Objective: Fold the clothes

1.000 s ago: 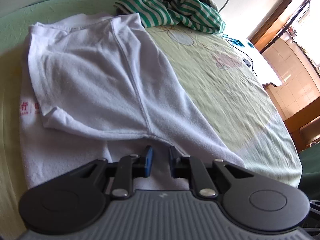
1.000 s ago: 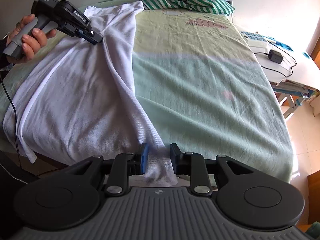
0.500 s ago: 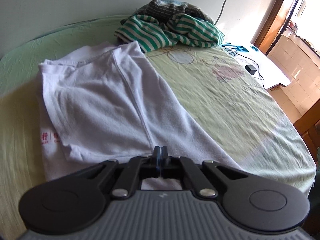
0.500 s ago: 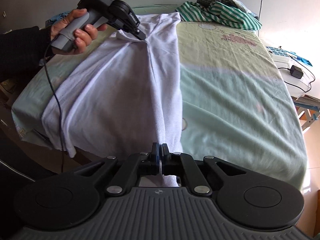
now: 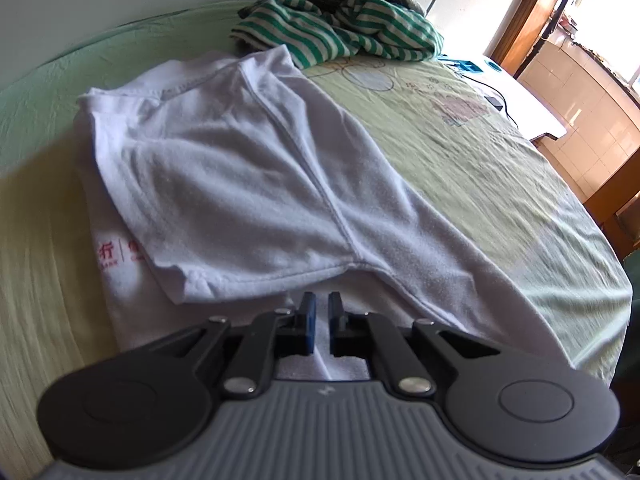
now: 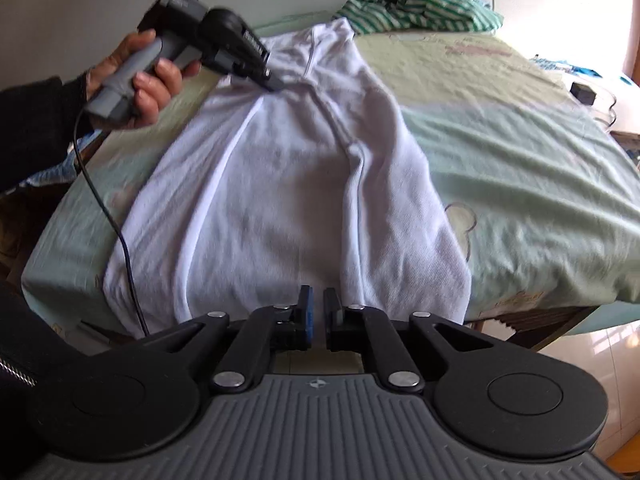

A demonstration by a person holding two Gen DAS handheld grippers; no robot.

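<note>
Right wrist view shows us the white shirt (image 6: 288, 184) lying lengthwise on the green bed (image 6: 520, 168), filling the middle of the frame, its near hem hanging over the bed's edge. One long side is folded in over the body, and a sleeve lies turned across the chest, plain in the left wrist view (image 5: 224, 184). So we judge the lengthwise fold partly made; the other side and the crosswise folds are left. A striped heap of clothes (image 6: 420, 12) waits at the top of the frame, unfolded.

Our left gripper (image 6: 276, 85) sits at upper left, held by a hand (image 6: 136, 80), its tips touching the cloth near the collar. Its fingers stand narrowly apart with nothing between them (image 5: 319, 324). Our right gripper (image 6: 316, 320) hovers at the hem, also narrowly parted and empty.
</note>
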